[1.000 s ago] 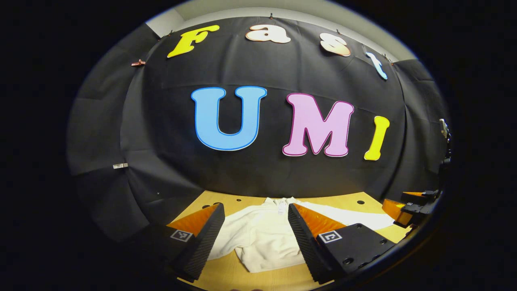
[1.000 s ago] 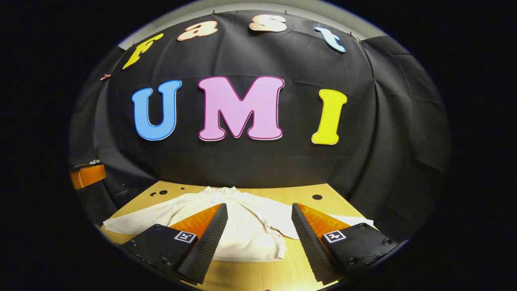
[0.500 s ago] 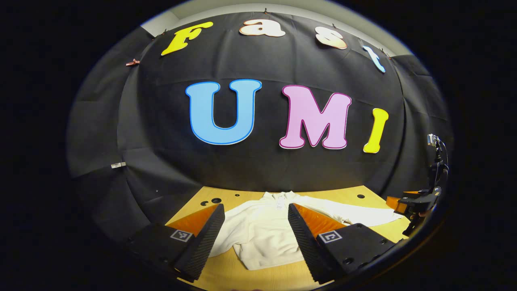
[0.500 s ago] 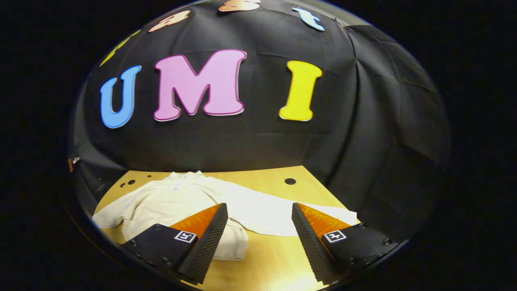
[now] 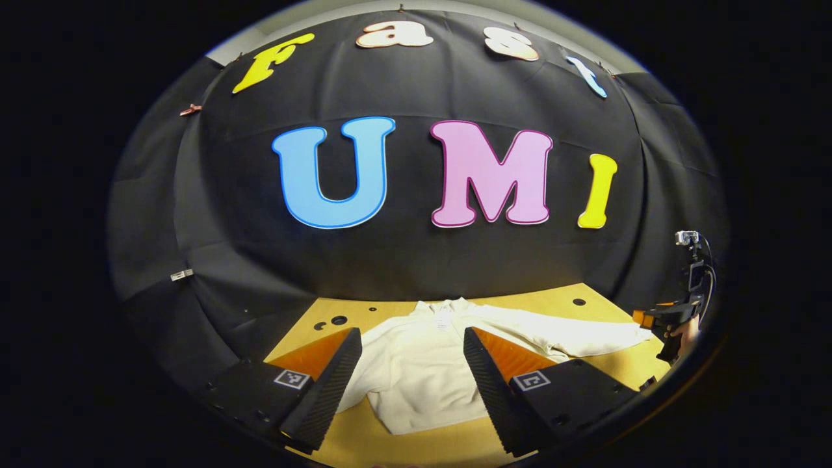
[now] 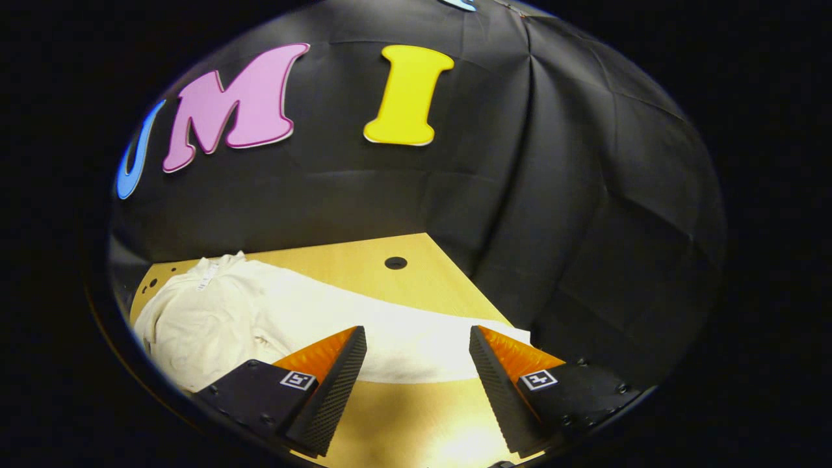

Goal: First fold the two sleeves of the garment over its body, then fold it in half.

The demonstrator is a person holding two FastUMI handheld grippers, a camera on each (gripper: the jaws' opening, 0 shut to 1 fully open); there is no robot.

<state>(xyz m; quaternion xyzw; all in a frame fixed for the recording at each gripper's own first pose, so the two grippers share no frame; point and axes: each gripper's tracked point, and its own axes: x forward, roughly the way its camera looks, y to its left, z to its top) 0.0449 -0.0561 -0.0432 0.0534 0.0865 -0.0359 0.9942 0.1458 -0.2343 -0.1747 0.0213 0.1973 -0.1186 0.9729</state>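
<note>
A cream long-sleeved garment (image 5: 422, 377) lies flat on the wooden table (image 5: 585, 302), collar toward the back wall. One sleeve (image 5: 572, 335) stretches out to the right. My left gripper (image 5: 412, 331) hovers open over the garment's body, and its left finger hides part of the other sleeve. In the right gripper view, the outstretched sleeve (image 6: 416, 341) runs across between the fingers, with its cuff by the right finger. My right gripper (image 6: 417, 329) is open just above it, holding nothing. It also appears in the left gripper view as the right gripper (image 5: 666, 318) at the far right.
The black cloth wall closes the table at the back and on both sides. Small round holes (image 6: 395, 262) dot the far part of the tabletop. Bare wood (image 6: 403, 422) lies in front of the sleeve. A hand (image 5: 688, 330) holds the far gripper.
My right gripper has swung to the right and dropped closer to the outstretched sleeve. The left gripper has shifted only slightly. The garment has not moved.
</note>
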